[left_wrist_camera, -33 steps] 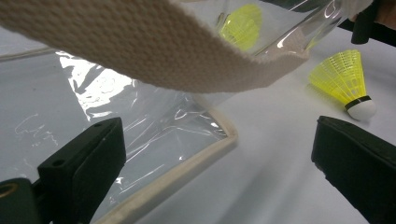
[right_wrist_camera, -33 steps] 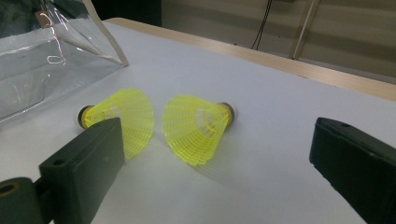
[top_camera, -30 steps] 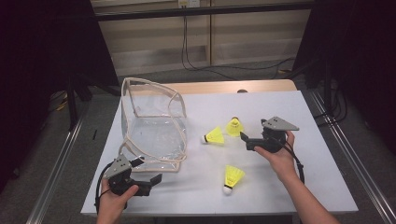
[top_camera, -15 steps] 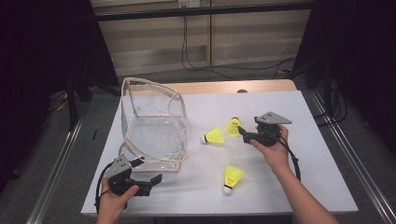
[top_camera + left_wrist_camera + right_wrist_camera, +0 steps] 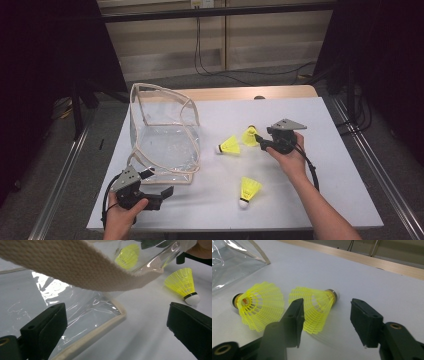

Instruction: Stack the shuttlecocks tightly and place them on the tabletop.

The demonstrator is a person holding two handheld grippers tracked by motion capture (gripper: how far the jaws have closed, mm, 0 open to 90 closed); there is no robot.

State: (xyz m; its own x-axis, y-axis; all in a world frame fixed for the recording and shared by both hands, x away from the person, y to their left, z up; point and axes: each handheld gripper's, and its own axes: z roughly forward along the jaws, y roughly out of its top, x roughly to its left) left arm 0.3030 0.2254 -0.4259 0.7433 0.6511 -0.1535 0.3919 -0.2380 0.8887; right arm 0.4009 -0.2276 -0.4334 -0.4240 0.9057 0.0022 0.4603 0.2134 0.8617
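Three yellow shuttlecocks lie on the white table (image 5: 340, 165): one farthest back (image 5: 250, 135), one just left of it (image 5: 231, 145), and one nearer the front (image 5: 249, 189). My right gripper (image 5: 259, 141) reaches the back one. In the right gripper view that shuttlecock (image 5: 317, 306) lies between the jaws of the right gripper (image 5: 329, 320). The jaws have just been closing; the left pad overlaps the skirt and the right pad stands clear, so the gripper is open. My left gripper (image 5: 157, 183) rests open at the front corner of a clear bag (image 5: 165, 135), with the bag's beige-trimmed corner (image 5: 110, 322) between the jaws of the left gripper (image 5: 117, 340).
The bag stands upright at the table's left; its beige strap (image 5: 75, 270) hangs across the left gripper view. Cork-tipped, the middle shuttlecock (image 5: 260, 305) lies close beside the right gripper's left jaw. A wooden strip (image 5: 235, 93) edges the table's far side. Metal rails run along both sides.
My right gripper has moved left and slightly away from me, up to the back shuttlecock, and its jaws have narrowed around it. The left hand has stayed put.
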